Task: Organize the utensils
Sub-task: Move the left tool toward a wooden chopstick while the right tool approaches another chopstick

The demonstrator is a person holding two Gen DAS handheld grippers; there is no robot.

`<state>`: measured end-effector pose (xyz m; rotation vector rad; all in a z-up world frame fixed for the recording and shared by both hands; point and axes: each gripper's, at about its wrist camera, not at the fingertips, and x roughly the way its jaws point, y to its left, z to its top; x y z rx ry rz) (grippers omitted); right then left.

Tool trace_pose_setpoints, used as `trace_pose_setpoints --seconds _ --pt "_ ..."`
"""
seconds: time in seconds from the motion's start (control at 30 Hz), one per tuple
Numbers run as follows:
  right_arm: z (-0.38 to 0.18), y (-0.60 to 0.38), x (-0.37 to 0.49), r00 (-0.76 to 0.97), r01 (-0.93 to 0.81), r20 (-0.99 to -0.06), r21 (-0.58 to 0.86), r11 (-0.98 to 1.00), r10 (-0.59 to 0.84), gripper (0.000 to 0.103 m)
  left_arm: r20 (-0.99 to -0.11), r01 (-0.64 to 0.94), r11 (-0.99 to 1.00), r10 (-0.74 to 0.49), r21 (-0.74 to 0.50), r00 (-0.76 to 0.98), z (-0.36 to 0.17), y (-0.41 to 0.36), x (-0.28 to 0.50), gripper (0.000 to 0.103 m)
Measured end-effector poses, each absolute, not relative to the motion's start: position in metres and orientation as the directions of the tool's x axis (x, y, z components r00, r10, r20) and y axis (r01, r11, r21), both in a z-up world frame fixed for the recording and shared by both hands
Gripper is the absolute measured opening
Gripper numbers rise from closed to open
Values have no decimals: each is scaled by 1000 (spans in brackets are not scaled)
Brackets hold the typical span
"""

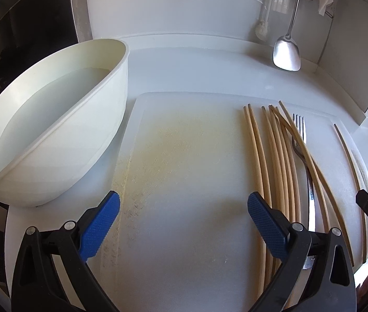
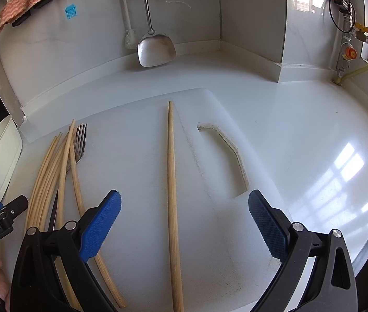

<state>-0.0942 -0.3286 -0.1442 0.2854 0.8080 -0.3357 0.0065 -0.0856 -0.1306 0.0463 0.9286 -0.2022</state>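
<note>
1. Both the left claw (image 1: 184, 217) and right claw (image 2: 185, 218) hang spread apart, holding nothing.
2. Pale wooden chopsticks (image 1: 277, 156) and a steel fork (image 1: 299, 140) lie jumbled on the white plastic cutting board (image 1: 184, 156).
3. One lone wooden chopstick (image 2: 171, 182) lies apart; sorting looks barely begun.

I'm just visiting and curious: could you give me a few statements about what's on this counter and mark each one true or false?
1. Both grippers are open and hold nothing. True: the left gripper and right gripper are spread wide.
2. The fork lies among the bundle of chopsticks. True.
3. One chopstick lies apart from the others on the cutting board. True.
4. The bowl is full of chopsticks. False: no utensils show inside it.
5. The metal spatula lies flat on the cutting board. False: it hangs against the back wall.
</note>
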Motion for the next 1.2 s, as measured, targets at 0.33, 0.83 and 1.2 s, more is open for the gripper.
trace_pose_setpoints --seconds 0.33,0.83,1.2 --pt "-146 -329 -92 644 395 -744 125 910 -178 94 -801 228 972 -185 -62 570 -129 -94 7 97" --pt "-146 -328 -91 640 403 -746 121 907 -184 94 -804 221 974 -168 -47 570 -132 -99 7 97" --pt "-145 -333 -94 639 404 -745 114 907 -191 94 -799 215 975 -172 -54 576 -129 -89 7 97"
